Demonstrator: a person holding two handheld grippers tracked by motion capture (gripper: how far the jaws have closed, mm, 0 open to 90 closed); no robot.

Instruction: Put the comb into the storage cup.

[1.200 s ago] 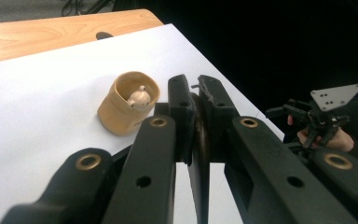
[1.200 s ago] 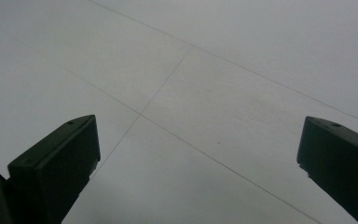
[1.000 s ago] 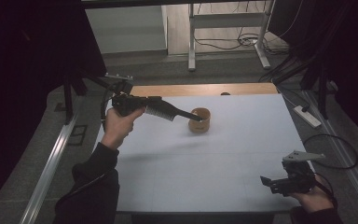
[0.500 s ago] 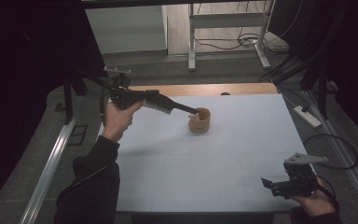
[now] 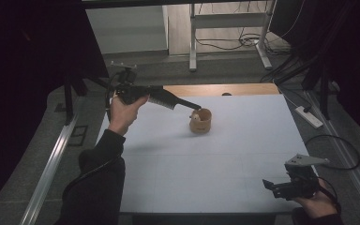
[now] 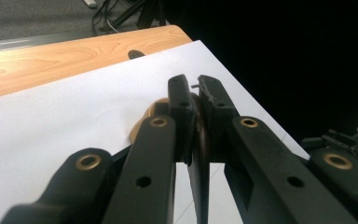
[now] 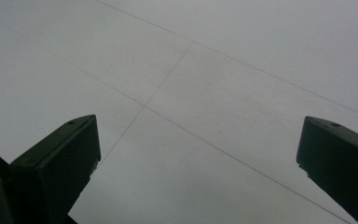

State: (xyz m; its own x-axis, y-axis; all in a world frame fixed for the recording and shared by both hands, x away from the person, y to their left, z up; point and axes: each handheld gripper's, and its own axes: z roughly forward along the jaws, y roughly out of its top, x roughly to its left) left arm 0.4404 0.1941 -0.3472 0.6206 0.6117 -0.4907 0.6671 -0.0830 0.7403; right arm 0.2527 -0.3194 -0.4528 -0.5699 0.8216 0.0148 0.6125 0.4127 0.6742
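- Left gripper (image 5: 194,107), far left: jaws pressed together on the wooden cup's (image 5: 201,123) rim.
- Right gripper (image 5: 268,185), near right: jaws spread over the bare white table (image 5: 225,159).

A lab-like recording room: black curtains (image 5: 23,70) at 9 and 3 o'clock, a white-covered tabletop (image 5: 215,164), loose cables (image 5: 234,44) and a metal stand (image 5: 229,28) at 12 o'clock.

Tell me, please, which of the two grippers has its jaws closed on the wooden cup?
The left gripper: its jaws pinch the rim of the wooden cup at the table's far side. The right gripper is near the front edge, jaws wide apart, holding nothing.
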